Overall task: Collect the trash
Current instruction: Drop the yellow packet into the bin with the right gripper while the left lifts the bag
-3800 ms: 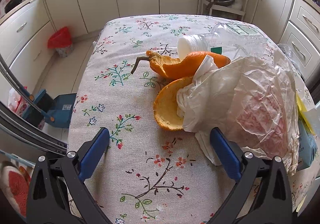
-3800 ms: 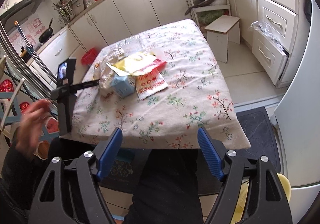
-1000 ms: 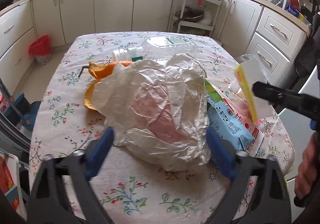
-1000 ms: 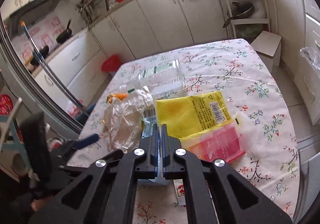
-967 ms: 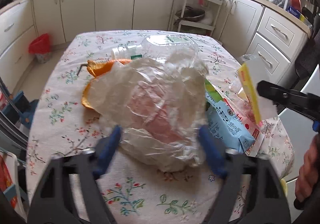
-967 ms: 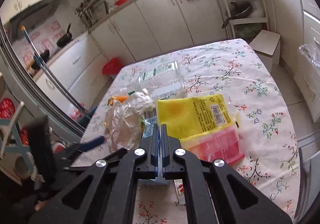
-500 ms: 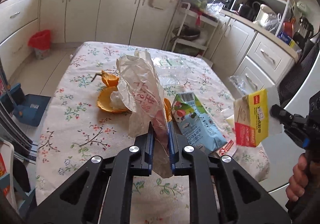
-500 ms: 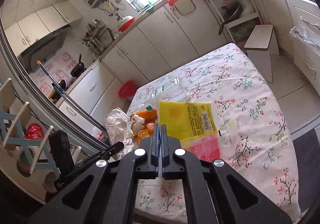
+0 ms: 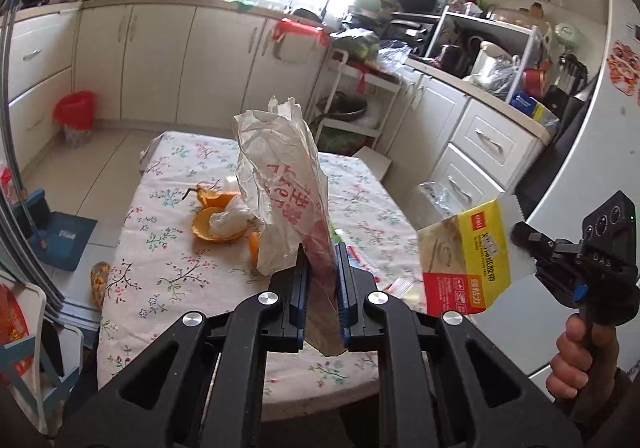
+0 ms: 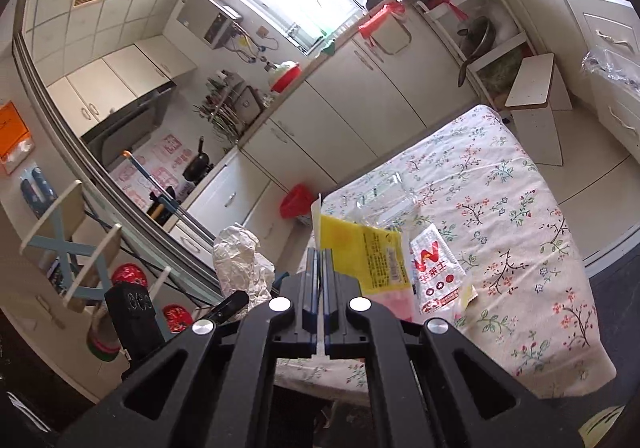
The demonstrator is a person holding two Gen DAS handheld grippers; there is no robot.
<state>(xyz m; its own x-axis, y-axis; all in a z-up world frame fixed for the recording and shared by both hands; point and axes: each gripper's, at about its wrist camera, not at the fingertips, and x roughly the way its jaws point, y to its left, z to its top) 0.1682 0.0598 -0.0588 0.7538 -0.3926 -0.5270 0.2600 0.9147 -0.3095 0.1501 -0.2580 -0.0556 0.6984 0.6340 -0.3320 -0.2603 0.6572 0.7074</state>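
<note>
- While both grippers hang above the near edge of the table (image 9: 168,248), the left gripper (image 9: 319,280) is clamped on a crumpled plastic bag (image 9: 280,184), which stands up off the cloth with red print showing.
- Right gripper (image 10: 320,280) is pinched tight on a yellow packet (image 10: 364,252); its jaws leave only a sliver between them, with the packet's white edge caught there.
- From the left wrist view, that packet (image 9: 464,260) hangs in the air to the right of the table, held by the right gripper (image 9: 524,236), with the person's hand (image 9: 580,360) on the handle below.
- From the right wrist view, the bag (image 10: 240,260) shows as a crinkled lump to the left of the packet, clear of the table.
- Down on the floral cloth: orange peels (image 9: 212,224) near the left side, one cupping a wad of white tissue (image 9: 228,218).
- Red-and-white wrapper (image 10: 436,268) lies flat on the table beside the packet, and a clear plastic bottle (image 10: 384,196) lies behind it.
- Red-lined bin (image 9: 76,120) sits on the floor by the far cabinets, well apart from the table.
</note>
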